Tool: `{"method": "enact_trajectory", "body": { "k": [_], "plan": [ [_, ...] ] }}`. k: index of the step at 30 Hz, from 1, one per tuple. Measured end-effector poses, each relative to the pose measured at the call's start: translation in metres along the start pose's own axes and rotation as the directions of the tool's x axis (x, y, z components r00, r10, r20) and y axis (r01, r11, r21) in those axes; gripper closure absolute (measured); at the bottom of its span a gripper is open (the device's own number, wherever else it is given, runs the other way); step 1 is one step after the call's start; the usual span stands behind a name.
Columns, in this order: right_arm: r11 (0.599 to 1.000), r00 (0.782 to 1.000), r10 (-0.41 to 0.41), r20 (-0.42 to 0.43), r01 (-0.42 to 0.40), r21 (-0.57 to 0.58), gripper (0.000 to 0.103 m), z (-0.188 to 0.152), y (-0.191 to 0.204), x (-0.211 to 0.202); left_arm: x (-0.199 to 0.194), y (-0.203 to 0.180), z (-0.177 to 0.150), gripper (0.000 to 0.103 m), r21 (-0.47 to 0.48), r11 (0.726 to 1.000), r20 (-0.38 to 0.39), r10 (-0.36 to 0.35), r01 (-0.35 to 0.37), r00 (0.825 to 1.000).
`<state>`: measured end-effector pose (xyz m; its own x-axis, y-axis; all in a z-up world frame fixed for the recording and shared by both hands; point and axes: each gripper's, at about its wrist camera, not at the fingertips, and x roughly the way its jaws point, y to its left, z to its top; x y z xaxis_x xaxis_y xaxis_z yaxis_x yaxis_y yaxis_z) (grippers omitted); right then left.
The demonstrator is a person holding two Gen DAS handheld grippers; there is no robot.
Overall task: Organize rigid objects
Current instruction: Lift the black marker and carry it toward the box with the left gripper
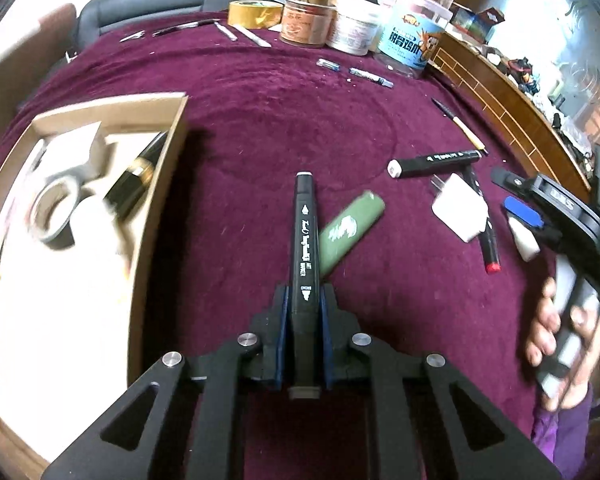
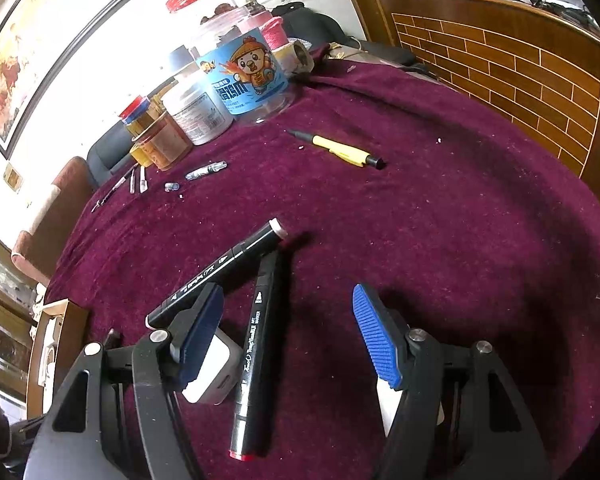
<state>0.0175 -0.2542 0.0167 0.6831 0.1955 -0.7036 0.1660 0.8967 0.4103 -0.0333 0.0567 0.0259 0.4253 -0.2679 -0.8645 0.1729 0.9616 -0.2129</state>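
Left gripper clamped on a black art marker, held above the desk right of the cardboard box. Light, stiff, smooth barrel; mid-body grip best. Right gripper wide open, empty, over a red-capped marker. Box contents blurred, partly cut off.

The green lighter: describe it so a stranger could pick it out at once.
Start at the cardboard box on the maroon tablecloth. To its right, the left gripper holds a black marker; the green lighter lies slanted beside it. It is the only green thing, short, with a white print.
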Motion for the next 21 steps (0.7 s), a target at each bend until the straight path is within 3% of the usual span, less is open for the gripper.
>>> {"method": "enact_trajectory", "body": {
  "k": [7, 9, 11, 13, 18, 19, 21],
  "plan": [
    [1.000, 1.000, 0.007, -0.012, -0.007, -0.006, 0.037, -0.001, 0.002, 0.002, -0.009, 0.001, -0.037, 0.091, 0.007, 1.000, -0.038, 0.009, -0.009, 0.999],
    [1.000, 1.000, 0.006, -0.011, -0.006, -0.005, 0.037, -0.001, 0.002, 0.002, -0.006, 0.000, -0.031, 0.086, 0.009, 0.999, -0.034, 0.032, -0.032, 0.999],
    [1.000, 1.000, 0.000, -0.009, 0.000, -0.008, 0.037, -0.001, 0.002, 0.002, -0.002, -0.003, -0.026, 0.070, 0.014, 0.999, -0.025, 0.031, -0.031, 0.999],
    [1.000, 1.000, -0.010, -0.007, 0.010, -0.012, 0.037, -0.001, 0.002, 0.002, 0.002, -0.009, -0.023, 0.064, 0.033, 0.998, -0.006, 0.057, -0.057, 0.998],
    [0.999, 1.000, -0.024, -0.007, 0.023, -0.030, 0.037, -0.001, 0.004, 0.003, 0.011, -0.022, -0.023, 0.068, 0.091, 0.981, 0.083, 0.164, -0.171, 0.983],
    [0.999, 1.000, -0.027, -0.007, 0.026, -0.035, 0.037, -0.002, 0.004, 0.004, 0.011, -0.023, -0.024, 0.086, 0.096, 0.976, 0.093, 0.184, -0.193, 0.978],
    [0.998, 0.999, -0.039, -0.004, 0.038, -0.045, 0.037, -0.002, 0.005, 0.004, 0.007, -0.017, -0.025, 0.092, 0.080, 0.984, 0.084, 0.151, -0.158, 0.985]
  ]
}}
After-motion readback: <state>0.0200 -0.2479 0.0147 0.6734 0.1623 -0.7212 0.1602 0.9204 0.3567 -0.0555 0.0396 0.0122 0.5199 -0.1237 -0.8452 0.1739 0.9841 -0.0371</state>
